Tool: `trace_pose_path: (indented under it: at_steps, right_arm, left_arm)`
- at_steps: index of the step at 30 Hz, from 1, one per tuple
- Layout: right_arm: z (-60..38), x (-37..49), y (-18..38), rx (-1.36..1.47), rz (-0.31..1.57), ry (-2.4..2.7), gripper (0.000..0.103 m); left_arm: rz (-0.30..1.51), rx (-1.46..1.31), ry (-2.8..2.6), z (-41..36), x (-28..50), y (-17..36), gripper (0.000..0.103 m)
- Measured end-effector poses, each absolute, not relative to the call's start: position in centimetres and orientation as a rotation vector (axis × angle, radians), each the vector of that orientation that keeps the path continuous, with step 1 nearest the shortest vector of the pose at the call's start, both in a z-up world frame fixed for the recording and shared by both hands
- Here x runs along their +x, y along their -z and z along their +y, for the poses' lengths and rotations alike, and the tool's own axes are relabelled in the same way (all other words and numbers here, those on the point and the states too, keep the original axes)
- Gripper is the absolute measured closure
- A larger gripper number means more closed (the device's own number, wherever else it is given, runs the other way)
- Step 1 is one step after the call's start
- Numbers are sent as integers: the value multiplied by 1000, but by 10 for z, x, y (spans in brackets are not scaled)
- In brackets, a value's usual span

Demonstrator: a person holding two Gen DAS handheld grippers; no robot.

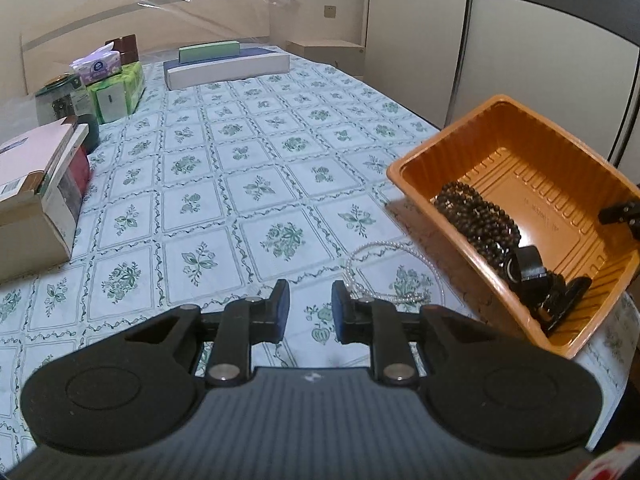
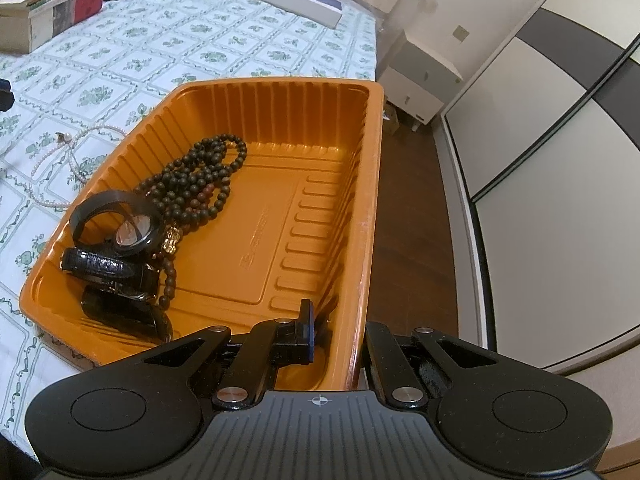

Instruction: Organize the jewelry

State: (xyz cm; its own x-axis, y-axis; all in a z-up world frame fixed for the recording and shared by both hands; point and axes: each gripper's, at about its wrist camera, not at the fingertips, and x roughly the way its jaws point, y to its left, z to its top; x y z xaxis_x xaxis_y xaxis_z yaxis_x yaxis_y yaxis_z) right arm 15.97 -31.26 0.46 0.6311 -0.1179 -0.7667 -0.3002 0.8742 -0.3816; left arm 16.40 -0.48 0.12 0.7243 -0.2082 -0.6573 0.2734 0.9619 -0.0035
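An orange plastic tray sits at the table's right edge, also in the left wrist view. In it lie a dark bead necklace, black watches and a black strap. My right gripper straddles the tray's right wall, one finger inside, one outside, apparently clamped on it. A white pearl necklace lies on the floral tablecloth beside the tray, also in the right wrist view. My left gripper is open and empty, just short of the pearls.
Boxes, a jar, green tissue packs stand at the table's left. A long white and blue box lies at the far end. The table edge and wooden floor are right of the tray.
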Motion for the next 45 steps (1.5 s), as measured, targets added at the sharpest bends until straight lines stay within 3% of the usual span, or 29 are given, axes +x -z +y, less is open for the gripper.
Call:
trace_pose_path:
  at_steps: [38,42,45]
  right_arm:
    - [-310,164,-2,-520,917,-115,97]
    - [-310,164,-2,-519,917,-115,97]
    - [-311,164,-1,-519,916,-114,97]
  left_arm:
    - [695,174,339,-37,203,58,83]
    - [715,168,351,-35,208,60,97]
    - [719,160,353,-30,206,59,99]
